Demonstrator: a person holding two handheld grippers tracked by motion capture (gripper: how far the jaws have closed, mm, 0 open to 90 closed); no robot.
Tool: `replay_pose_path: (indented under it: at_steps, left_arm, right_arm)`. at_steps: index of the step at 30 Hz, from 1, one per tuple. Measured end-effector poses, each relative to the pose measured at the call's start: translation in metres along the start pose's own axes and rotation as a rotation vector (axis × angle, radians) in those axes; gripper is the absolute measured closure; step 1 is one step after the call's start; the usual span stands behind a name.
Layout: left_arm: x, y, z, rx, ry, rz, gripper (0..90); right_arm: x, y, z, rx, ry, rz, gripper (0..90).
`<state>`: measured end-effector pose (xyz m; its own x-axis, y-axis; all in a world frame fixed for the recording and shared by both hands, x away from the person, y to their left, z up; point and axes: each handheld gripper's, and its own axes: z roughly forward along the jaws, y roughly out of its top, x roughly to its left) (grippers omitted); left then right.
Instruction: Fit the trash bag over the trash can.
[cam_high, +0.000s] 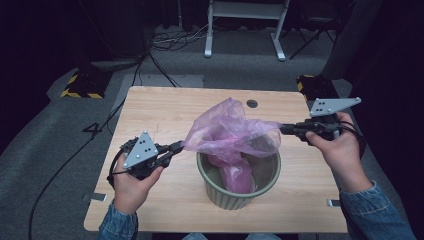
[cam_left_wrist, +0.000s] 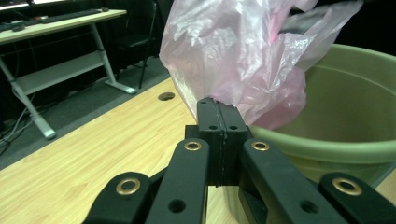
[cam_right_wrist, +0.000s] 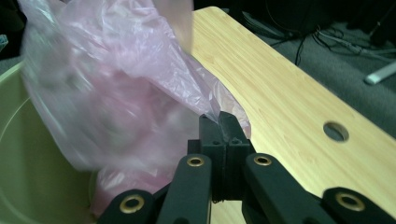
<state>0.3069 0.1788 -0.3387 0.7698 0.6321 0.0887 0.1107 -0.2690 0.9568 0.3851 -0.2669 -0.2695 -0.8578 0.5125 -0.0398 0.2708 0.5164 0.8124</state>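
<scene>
Stretching the pink bag (cam_high: 230, 131) open over the bin (cam_high: 239, 186), left tongs (cam_high: 176, 146) and right tongs (cam_high: 286, 129) each clamp an edge, readying it as liner.

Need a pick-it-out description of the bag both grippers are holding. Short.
On the light wooden table, near its front edge, stands a round, ribbed, olive-green plastic bin. The thin, translucent pink plastic bag billows above the bin, its lower part hanging inside, pinched between the left gripper and the right gripper. It is the only soft, crinkled, see-through thing there.
</scene>
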Motion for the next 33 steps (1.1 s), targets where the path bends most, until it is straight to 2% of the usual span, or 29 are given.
replay_pose_path:
  at_steps: [3, 6, 11, 13, 15, 18, 21, 24, 25, 27, 29, 31, 33]
  left_arm:
    - [0.001, 0.0, -0.008, 0.007, 0.01, 0.01, 90.0]
    - [0.0, -0.001, -0.015, 0.012, 0.017, 0.003, 90.0]
    - [0.003, -0.011, -0.023, 0.03, 0.03, -0.025, 90.0]
    - [0.004, -0.017, -0.023, 0.037, 0.032, -0.048, 90.0]
    - [0.004, -0.022, -0.023, 0.048, 0.028, -0.054, 90.0]
    - [0.003, -0.029, -0.022, 0.058, 0.017, -0.068, 90.0]
    - [0.002, -0.035, -0.022, 0.06, -0.011, -0.083, 90.0]
    - [-0.002, -0.041, -0.02, 0.044, -0.042, -0.094, 88.9]
    - [-0.002, -0.041, -0.019, 0.036, -0.039, -0.098, 80.5]
    - [-0.003, -0.038, -0.019, 0.014, -0.03, -0.111, 65.1]
    - [-0.003, -0.034, -0.019, -0.012, -0.028, -0.114, 58.5]
    - [-0.003, -0.029, -0.02, -0.027, -0.005, -0.088, 48.9]
    - [-0.004, -0.022, -0.022, -0.026, 0.009, -0.064, 44.5]
  right_arm:
    - [-0.005, -0.009, -0.011, 0.005, 0.0, 0.048, 90.0]
    - [-0.008, -0.02, -0.023, 0.017, -0.007, 0.093, 90.0]
    - [0.002, -0.042, -0.038, 0.045, -0.013, 0.116, 90.0]
    - [0.002, -0.052, -0.042, 0.046, -0.022, 0.133, 90.0]
    - [0.0, -0.062, -0.043, 0.05, -0.023, 0.151, 90.0]
    - [-0.001, -0.077, -0.04, 0.061, -0.003, 0.181, 90.0]
    - [0.003, -0.087, -0.038, 0.058, 0.023, 0.185, 90.0]
    - [0.01, -0.09, -0.038, 0.048, 0.045, 0.166, 90.0]
    - [0.012, -0.089, -0.038, 0.041, 0.046, 0.153, 89.7]
    - [0.015, -0.085, -0.041, 0.026, 0.017, 0.124, 76.9]
    - [0.018, -0.079, -0.043, 0.007, -0.035, 0.106, 59.8]
    - [0.02, -0.071, -0.045, -0.02, -0.08, 0.067, 47.6]
    - [0.022, -0.062, -0.047, -0.053, -0.108, 0.042, 39.6]
